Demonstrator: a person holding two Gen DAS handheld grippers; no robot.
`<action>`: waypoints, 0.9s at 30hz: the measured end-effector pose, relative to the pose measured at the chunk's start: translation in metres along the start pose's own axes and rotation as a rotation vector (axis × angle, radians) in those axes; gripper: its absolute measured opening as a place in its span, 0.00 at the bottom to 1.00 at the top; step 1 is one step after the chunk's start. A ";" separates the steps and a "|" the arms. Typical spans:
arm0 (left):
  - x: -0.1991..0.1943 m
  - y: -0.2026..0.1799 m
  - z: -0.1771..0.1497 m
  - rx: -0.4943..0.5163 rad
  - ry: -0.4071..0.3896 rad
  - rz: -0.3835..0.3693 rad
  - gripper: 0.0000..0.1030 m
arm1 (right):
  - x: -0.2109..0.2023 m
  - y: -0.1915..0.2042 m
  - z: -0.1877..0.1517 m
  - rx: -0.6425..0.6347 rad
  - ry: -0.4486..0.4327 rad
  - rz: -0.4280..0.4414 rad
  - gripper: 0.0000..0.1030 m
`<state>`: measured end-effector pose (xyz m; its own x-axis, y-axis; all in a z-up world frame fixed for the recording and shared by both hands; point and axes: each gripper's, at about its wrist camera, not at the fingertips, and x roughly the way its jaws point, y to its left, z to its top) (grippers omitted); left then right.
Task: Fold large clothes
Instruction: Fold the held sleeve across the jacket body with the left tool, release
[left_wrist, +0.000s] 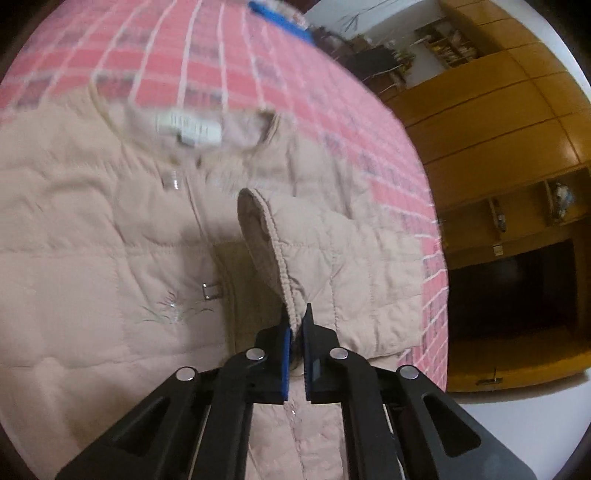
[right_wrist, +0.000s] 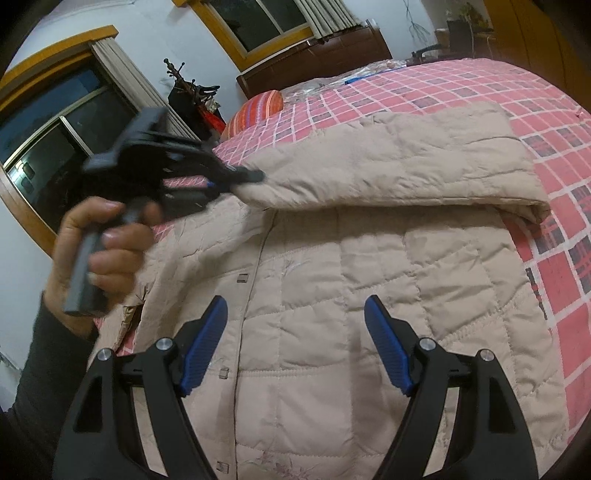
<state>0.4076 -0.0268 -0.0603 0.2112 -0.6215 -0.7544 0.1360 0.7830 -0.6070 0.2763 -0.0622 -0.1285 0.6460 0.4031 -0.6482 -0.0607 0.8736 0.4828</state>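
A beige quilted jacket (left_wrist: 92, 236) lies spread front-up on a bed with a pink checked cover (left_wrist: 229, 59). My left gripper (left_wrist: 297, 321) is shut on the cuff of one sleeve (left_wrist: 332, 251), which is lifted and drawn across the jacket's body. The right wrist view shows that same left gripper (right_wrist: 255, 176) held by a hand (right_wrist: 107, 240), pinching the sleeve (right_wrist: 388, 162) that lies folded over the jacket (right_wrist: 369, 295). My right gripper (right_wrist: 295, 314) hovers open above the jacket's front, near its snap placket, holding nothing.
The bed cover (right_wrist: 554, 258) shows bare to the right of the jacket. A striped pillow (right_wrist: 255, 110) and a dark headboard (right_wrist: 314, 59) sit at the far end. Wooden cabinets (left_wrist: 498, 122) stand beside the bed. Windows (right_wrist: 55, 140) and a coat rack (right_wrist: 188, 88) line the wall.
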 end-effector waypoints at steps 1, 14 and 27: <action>-0.010 -0.002 0.001 0.007 -0.017 -0.003 0.05 | 0.000 0.001 -0.001 -0.003 0.001 0.003 0.74; -0.167 0.067 -0.002 -0.037 -0.238 0.058 0.05 | 0.007 0.016 0.001 -0.027 0.011 0.042 0.75; -0.111 0.184 -0.033 -0.235 -0.107 0.121 0.05 | 0.020 0.023 0.007 -0.040 0.027 0.053 0.75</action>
<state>0.3775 0.1856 -0.0963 0.3146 -0.5076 -0.8021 -0.1218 0.8164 -0.5645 0.2931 -0.0356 -0.1261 0.6200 0.4562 -0.6384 -0.1255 0.8608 0.4933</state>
